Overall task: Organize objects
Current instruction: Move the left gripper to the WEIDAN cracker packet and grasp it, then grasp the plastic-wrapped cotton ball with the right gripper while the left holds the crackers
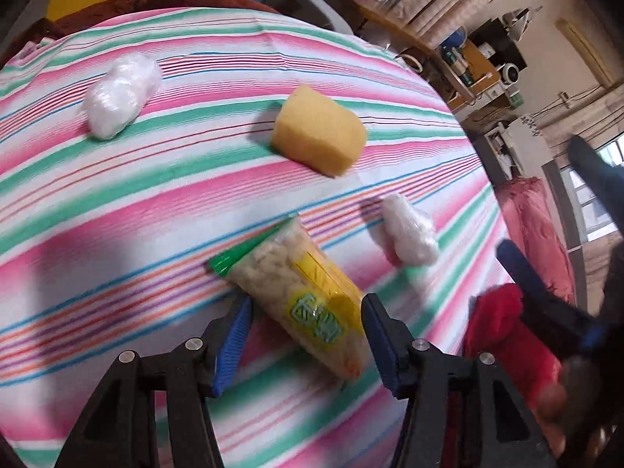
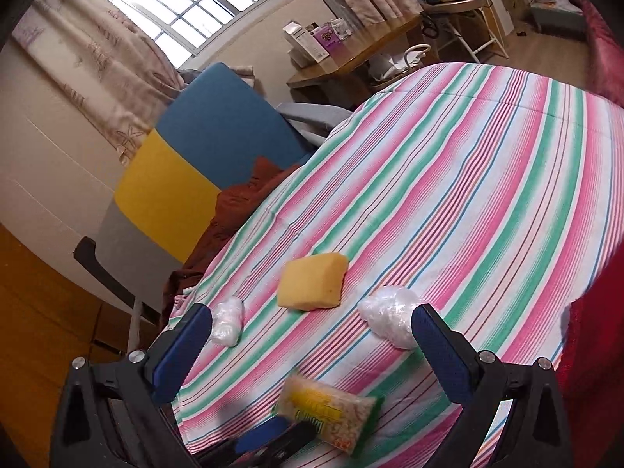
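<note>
A yellow-and-green snack packet [image 1: 300, 296] lies on the striped cloth [image 1: 117, 195], between the fingers of my open left gripper [image 1: 306, 312]; I cannot tell whether they touch it. Farther off lie a yellow sponge [image 1: 318, 130], a large clear plastic wad [image 1: 121, 95] at the left and a smaller wad [image 1: 409, 230] at the right. My right gripper [image 2: 312, 323] is open and empty above the cloth [image 2: 468, 195]; it also shows in the left wrist view [image 1: 546, 234]. The right wrist view shows the sponge [image 2: 312, 280], both wads [image 2: 228, 321] [image 2: 390, 319], the packet [image 2: 331, 409] and my left gripper's fingertip [image 2: 261, 436].
A red cloth [image 1: 511, 335] hangs at the bed's right edge. A brown garment [image 2: 241, 202] and a blue-and-yellow chair back [image 2: 195, 156] stand beyond the far edge. A wooden desk [image 2: 351, 62] with boxes stands behind.
</note>
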`<state>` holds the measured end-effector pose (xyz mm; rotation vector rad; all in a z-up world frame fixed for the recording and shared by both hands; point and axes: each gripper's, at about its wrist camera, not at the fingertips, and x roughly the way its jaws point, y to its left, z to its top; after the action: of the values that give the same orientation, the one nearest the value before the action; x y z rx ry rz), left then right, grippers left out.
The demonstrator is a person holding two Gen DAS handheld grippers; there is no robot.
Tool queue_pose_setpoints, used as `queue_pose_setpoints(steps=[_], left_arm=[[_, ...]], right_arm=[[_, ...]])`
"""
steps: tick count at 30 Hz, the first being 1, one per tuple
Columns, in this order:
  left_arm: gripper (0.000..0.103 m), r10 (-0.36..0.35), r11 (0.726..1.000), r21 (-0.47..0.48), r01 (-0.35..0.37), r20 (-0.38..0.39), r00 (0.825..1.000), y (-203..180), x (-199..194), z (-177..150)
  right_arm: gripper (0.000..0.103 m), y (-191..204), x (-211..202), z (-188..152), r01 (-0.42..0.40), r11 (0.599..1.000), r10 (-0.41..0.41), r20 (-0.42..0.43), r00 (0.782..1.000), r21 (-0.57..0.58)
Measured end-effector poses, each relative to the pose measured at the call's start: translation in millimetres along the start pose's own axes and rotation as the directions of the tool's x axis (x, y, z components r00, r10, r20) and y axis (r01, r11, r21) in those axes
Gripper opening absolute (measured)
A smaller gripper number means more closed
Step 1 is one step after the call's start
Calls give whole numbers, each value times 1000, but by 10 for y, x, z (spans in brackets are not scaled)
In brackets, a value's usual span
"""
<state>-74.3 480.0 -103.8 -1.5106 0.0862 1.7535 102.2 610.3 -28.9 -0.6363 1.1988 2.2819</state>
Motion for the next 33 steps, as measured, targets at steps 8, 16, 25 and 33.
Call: queue_pose_setpoints(steps=[8,16,25,33], left_arm=[[62,150,980,135,-149,1,989,-350,206,147],[65,187,933,302,-196,58,981,-425,283,49],[51,190,915,332,-230,150,970,41,-149,-382],[51,207,927,273,-257,197,958,503,-647,-985]], right_arm=[[103,-122,-37,20,-29,997,28,20,999,77],[103,-129,-39,28,-17,996,15,23,1000,84],[103,-111,8,31,14,997,-14,8,1000,73],[103,-112,48,26,42,997,-41,-15,999,61]])
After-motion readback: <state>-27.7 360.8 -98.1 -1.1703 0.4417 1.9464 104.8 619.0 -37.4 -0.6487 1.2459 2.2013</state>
